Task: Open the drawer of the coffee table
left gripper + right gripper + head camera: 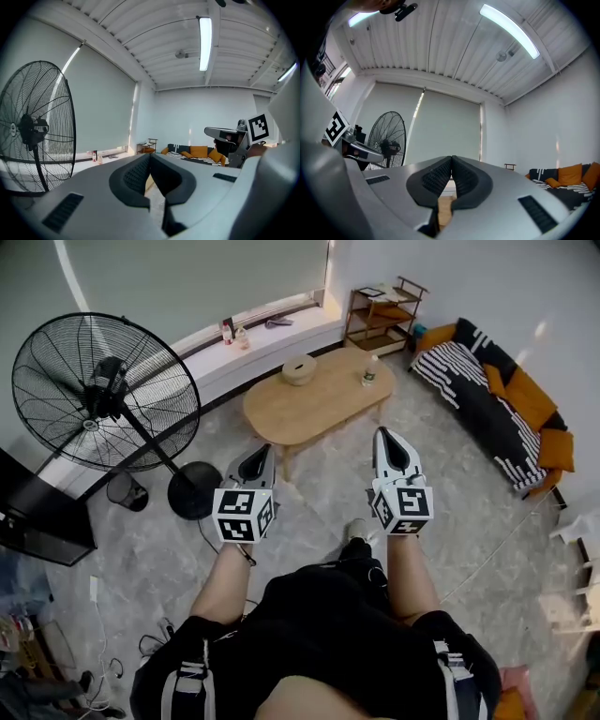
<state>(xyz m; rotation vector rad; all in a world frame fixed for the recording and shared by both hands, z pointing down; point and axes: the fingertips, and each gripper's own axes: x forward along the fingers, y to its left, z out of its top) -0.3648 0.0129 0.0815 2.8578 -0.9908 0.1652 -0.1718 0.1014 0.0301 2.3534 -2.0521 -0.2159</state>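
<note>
The oval wooden coffee table [314,395] stands ahead of me in the head view, with a round woven basket [299,368] and a small bottle [370,371] on top. Its drawer is not visible from here. My left gripper [263,450] is held out short of the table's near left end, jaws shut and empty. My right gripper [383,433] hovers near the table's near right end, also shut with nothing in it. In the left gripper view the shut left gripper [150,155] points into the room, and the right gripper [211,132] shows at the right. The right gripper [451,159] points slightly upward.
A large black standing fan [98,395] with a round base [194,489] stands at the left. A striped sofa [487,399] with orange cushions lines the right wall. A small shelf [380,315] sits in the far corner, and a white window ledge [253,338] runs behind the table.
</note>
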